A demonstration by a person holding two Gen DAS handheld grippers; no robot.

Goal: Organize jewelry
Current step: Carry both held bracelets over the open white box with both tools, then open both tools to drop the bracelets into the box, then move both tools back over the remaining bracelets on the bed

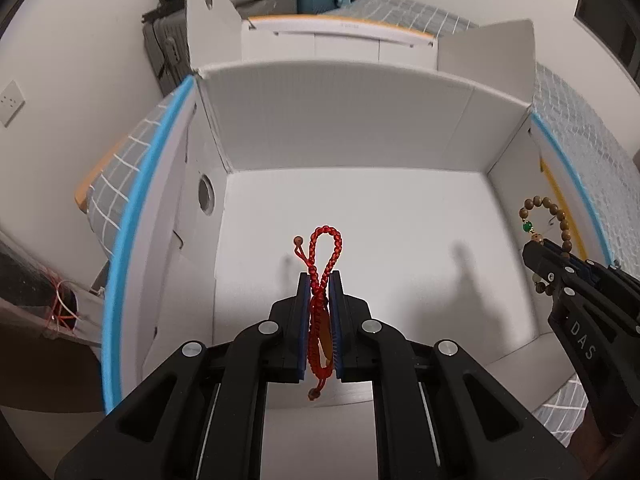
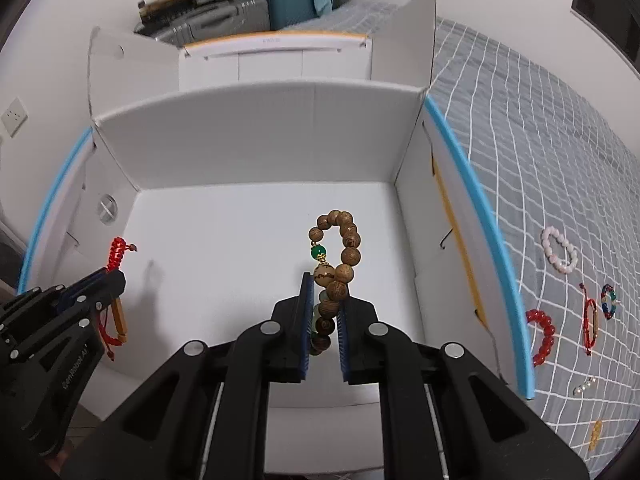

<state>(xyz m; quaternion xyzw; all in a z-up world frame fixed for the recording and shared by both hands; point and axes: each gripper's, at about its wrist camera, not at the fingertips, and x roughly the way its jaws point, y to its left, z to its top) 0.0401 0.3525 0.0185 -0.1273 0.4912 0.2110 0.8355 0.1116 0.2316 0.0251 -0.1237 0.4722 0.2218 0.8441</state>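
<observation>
My left gripper [image 1: 319, 276] is shut on a red braided cord bracelet [image 1: 326, 248], held above the floor of an open white box [image 1: 340, 120]; the loop sticks out past the fingertips. My right gripper [image 2: 325, 280] is shut on a brown wooden bead bracelet [image 2: 344, 240] with one green bead, also held over the white box [image 2: 260, 132]. Each gripper shows in the other's view: the right gripper [image 1: 536, 248] at the box's right side, the left gripper [image 2: 114, 272] at its left side.
Loose jewelry lies on the grey checked bedspread [image 2: 540, 140] right of the box: a pale pink bead bracelet [image 2: 560, 254], a red bead bracelet [image 2: 542, 334], a red cord bracelet [image 2: 590, 324], a multicoloured bead bracelet [image 2: 608, 301], a pearl piece [image 2: 584, 385]. The box has blue-edged side flaps [image 2: 480, 216].
</observation>
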